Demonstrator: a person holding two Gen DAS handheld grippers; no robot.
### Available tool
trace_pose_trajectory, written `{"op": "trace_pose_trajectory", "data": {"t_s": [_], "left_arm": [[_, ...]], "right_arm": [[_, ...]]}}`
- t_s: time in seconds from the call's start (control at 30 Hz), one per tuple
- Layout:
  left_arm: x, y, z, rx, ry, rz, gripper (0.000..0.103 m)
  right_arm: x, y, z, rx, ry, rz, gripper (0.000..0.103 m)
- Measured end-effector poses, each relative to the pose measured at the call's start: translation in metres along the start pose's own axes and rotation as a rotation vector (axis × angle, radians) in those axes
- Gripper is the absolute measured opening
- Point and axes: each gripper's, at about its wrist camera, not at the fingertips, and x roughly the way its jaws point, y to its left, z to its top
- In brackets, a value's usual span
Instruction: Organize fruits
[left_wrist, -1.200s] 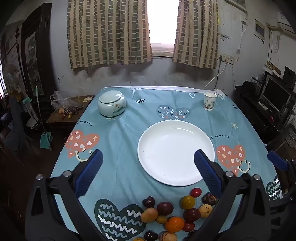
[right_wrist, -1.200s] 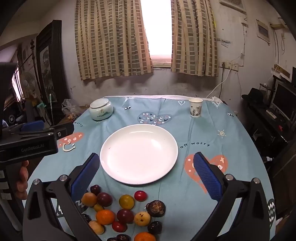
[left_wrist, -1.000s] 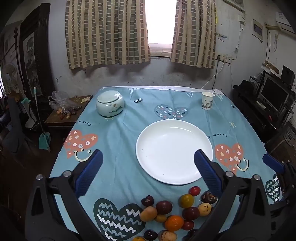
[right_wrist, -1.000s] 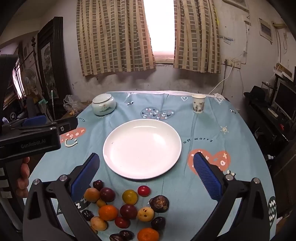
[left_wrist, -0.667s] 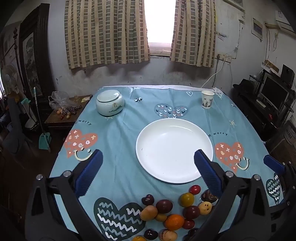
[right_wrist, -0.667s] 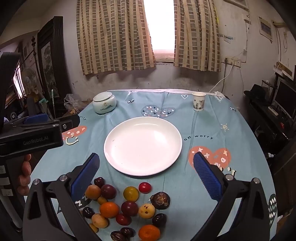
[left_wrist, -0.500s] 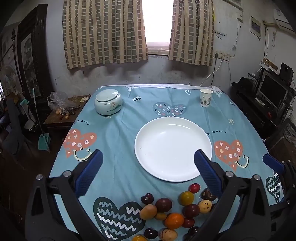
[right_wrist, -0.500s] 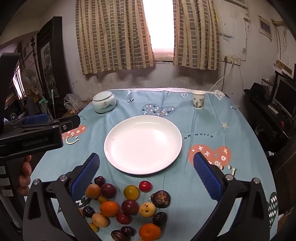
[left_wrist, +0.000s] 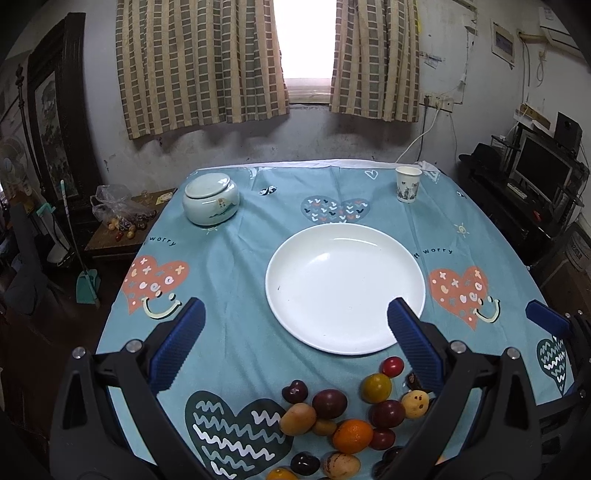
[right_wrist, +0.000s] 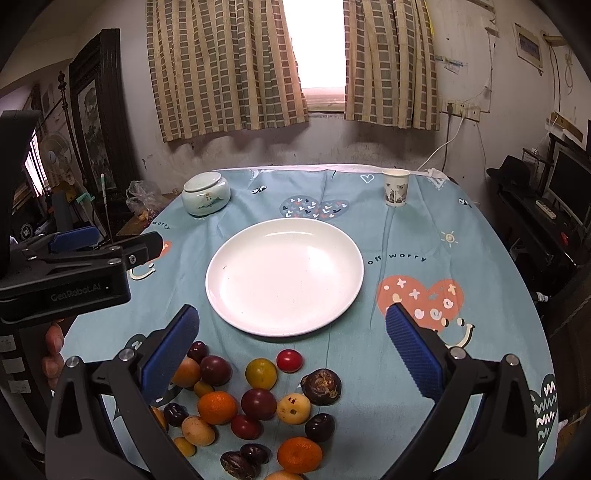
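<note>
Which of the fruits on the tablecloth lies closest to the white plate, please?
The small red fruit, likely a cherry tomato, sits just below the white plate rim; the yellow fruit and all others lie farther back.

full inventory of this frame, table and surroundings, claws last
plate: 1, white, nothing on it, table centre
fruit pile: about twenty small loose pieces, orange, yellow, red, dark purple, brown, on the cloth at the near edge, none on the plate
lidded jar: 1, pale green-white, far left of table
paper cup: 1, white with print, far right, upright
tablecloth: 1, light blue with heart prints
curtains: 2, beige check, beside bright window
side table: 1, dark wood, left of table, holds a plastic bag of fruit
monitor: 1, black, right
left claw: blue pads, open, above near edge
right claw: blue pads, open, above fruit pile
</note>
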Motion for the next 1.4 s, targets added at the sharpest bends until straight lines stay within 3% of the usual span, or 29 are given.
{"op": "trace_pose_trajectory", "data": {"t_s": [1.17, 1.3, 1.4], "left_arm": [[0.012, 0.004, -0.008, 0.005, 0.074, 0.019, 0.1], [0.013, 0.004, -0.012, 0.026, 0.081, 0.008, 0.1], [0.012, 0.008, -0.026, 0.111, 0.099, -0.036, 0.1]], "right_arm": [[0.008, 0.009, -0.008, -0.027, 0.059, 0.048, 0.102], [0.007, 0.009, -0.009, -0.029, 0.065, 0.048, 0.102], [0.005, 0.008, -0.017, -0.076, 0.097, 0.051, 0.102]]}}
